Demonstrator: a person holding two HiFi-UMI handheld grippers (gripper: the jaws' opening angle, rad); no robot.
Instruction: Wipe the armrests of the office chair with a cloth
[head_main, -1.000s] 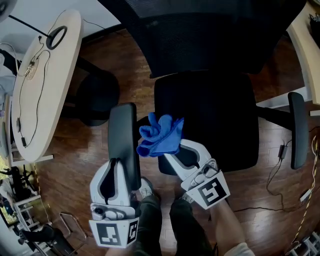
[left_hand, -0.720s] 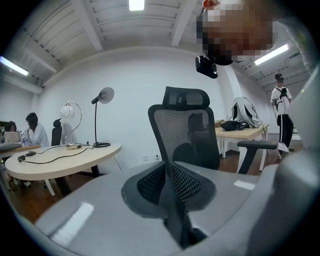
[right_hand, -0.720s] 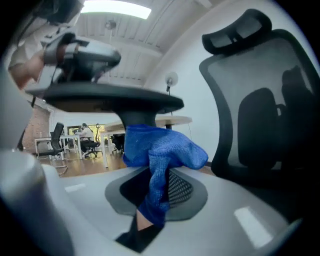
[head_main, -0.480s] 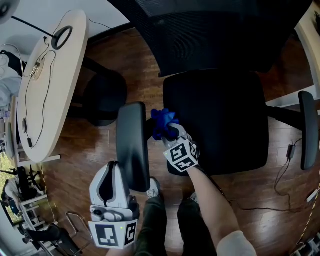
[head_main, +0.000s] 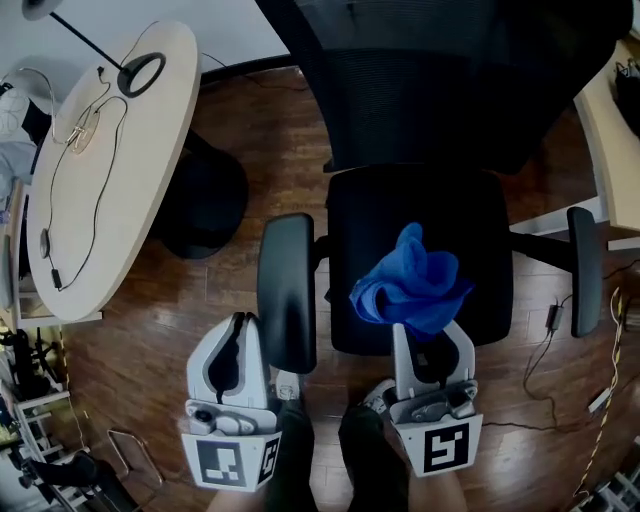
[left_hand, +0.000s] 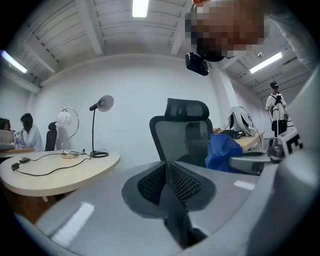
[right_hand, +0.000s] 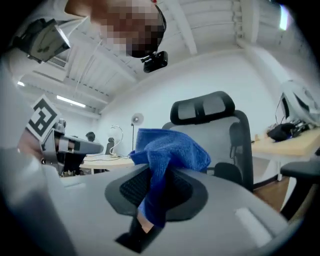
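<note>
Black mesh office chair (head_main: 400, 215) on dark wood flooring (head_main: 250, 120), cream oval surface (head_main: 110, 170) at upper left; right tongs (head_main: 432, 345) grip a bunched blue cloth (head_main: 410, 285) over the seat's front edge, left tongs (head_main: 238, 330) closed and empty beside the frame-left black armrest pad (head_main: 287, 290), flooring showing either side.

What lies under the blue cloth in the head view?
The black chair seat shows below the blue cloth, which the right claw pinches. The cloth covers the claw's tips.
</note>
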